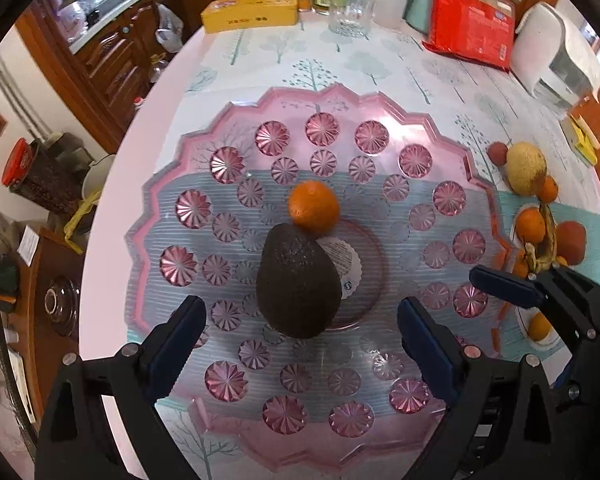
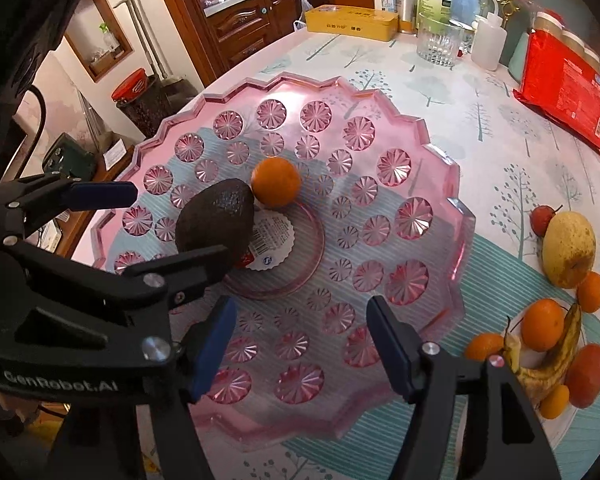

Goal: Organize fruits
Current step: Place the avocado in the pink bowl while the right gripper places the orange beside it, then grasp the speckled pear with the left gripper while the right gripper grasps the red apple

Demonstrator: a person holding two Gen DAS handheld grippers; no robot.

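Observation:
A dark avocado [image 1: 298,282] and a small orange [image 1: 314,208] lie touching in the middle of a pink glass plate [image 1: 452,136]. My left gripper [image 1: 302,340] is open and empty, its jaws just short of the avocado. In the right wrist view the avocado [image 2: 216,222], orange [image 2: 276,181] and plate [image 2: 440,168] show again. My right gripper [image 2: 300,340] is open and empty over the plate's near side. The left gripper [image 2: 172,224] shows at the left, astride the avocado. More fruit [image 2: 548,328] lies to the right of the plate: oranges, a yellow pear, a browned banana, a red fruit.
At the table's far end stand a yellow box [image 2: 350,22], a glass tumbler [image 2: 438,42], bottles [image 2: 488,42] and a red packet [image 2: 568,92]. A white appliance [image 1: 552,52] stands at the far right. The table edge [image 1: 112,216] drops off at the left to cabinets and clutter.

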